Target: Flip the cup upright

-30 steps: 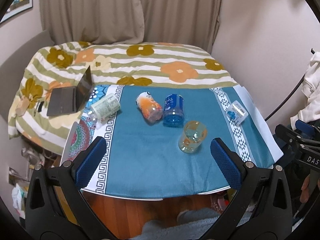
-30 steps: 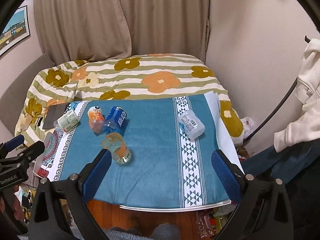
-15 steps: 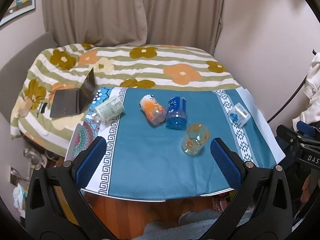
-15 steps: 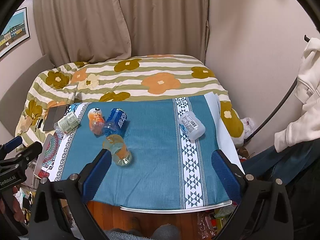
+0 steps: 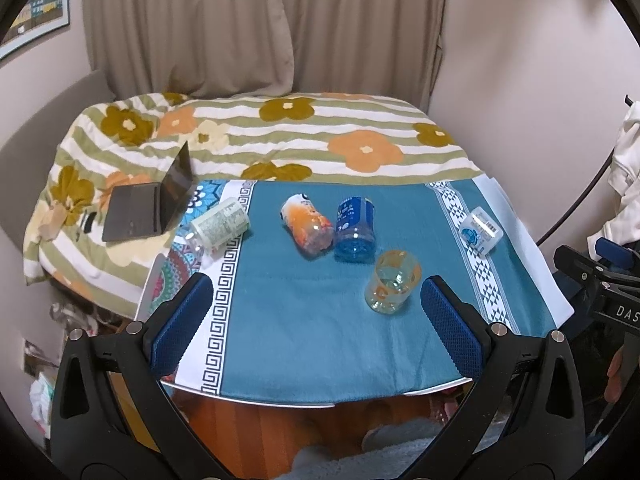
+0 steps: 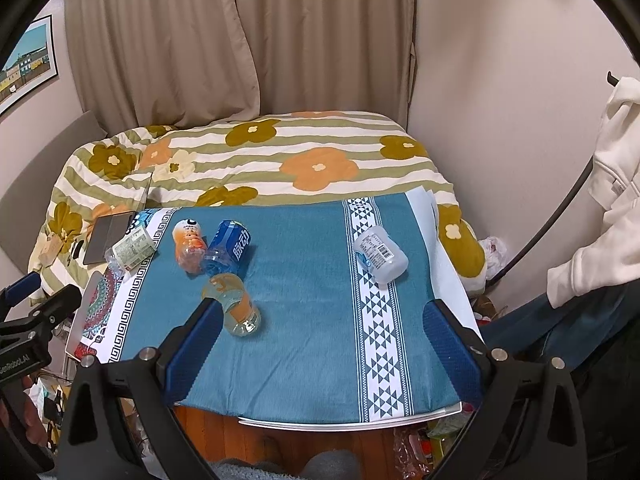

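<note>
Several cups lie on their sides on a table under a teal cloth. A clear yellowish cup with orange print lies nearest, also in the right wrist view. Behind it lie a blue cup, an orange cup, a green-labelled cup at the left edge and a white cup at the right. My left gripper is open and empty above the table's near edge. My right gripper is open and empty, its left finger just in front of the clear cup.
A bed with a flowered quilt stands behind the table, with an open laptop on it. Curtains and walls close the back. A wooden floor shows below the table's front edge. Clothing hangs at the right.
Both views have shifted slightly, so the table sits a little lower and farther in the frames. The cups have not moved. Both grippers stay open.
</note>
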A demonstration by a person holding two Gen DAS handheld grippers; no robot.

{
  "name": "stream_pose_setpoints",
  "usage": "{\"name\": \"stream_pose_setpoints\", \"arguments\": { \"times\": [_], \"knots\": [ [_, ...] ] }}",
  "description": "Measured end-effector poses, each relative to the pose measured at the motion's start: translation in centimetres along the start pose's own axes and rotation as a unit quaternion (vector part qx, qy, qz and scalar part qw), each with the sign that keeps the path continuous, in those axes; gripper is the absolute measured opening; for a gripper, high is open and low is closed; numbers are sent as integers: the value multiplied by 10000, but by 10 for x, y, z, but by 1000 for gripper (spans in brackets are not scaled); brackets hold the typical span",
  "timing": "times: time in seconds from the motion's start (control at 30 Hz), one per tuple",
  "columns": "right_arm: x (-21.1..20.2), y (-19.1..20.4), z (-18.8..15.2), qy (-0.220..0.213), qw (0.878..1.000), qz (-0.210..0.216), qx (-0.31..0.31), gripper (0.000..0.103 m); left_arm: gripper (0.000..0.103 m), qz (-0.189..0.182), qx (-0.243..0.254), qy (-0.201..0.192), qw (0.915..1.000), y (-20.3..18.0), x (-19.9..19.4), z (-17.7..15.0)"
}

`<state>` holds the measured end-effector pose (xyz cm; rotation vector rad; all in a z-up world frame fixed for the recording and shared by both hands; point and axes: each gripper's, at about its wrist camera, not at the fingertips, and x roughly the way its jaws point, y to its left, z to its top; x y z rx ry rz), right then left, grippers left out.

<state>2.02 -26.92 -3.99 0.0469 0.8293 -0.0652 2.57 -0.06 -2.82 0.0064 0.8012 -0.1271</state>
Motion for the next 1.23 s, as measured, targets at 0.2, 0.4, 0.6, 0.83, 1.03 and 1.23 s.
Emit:
{"name": "stream_pose_setpoints", "arguments": {
  "times": [0.2, 0.4, 0.6, 0.83, 1.03, 1.23],
  "knots": [
    [1, 1, 1, -7, 10000, -15, 1, 100, 103, 6, 32, -34, 10000, 0, -1, 1],
    [1, 1, 2, -12, 10000, -22, 1, 100, 103, 16, 43, -46, 10000, 0, -1, 2],
    [1, 1, 3, -16, 10000, -17, 1, 100, 103, 63, 87, -62, 9999, 2, -1, 4],
    [1, 1, 2, -15, 10000, -26, 5, 100, 103, 28, 66, -100, 9999, 5, -1, 5],
    [2, 1, 4, -22, 10000, -35, 10, 100, 103, -8, 48, -200, 9998, 9, -5, 5],
    [2, 4, 6, -69, 9999, -98, 70, 100, 103, 43, 28, -214, 9998, 18, -5, 4]
  ]
}}
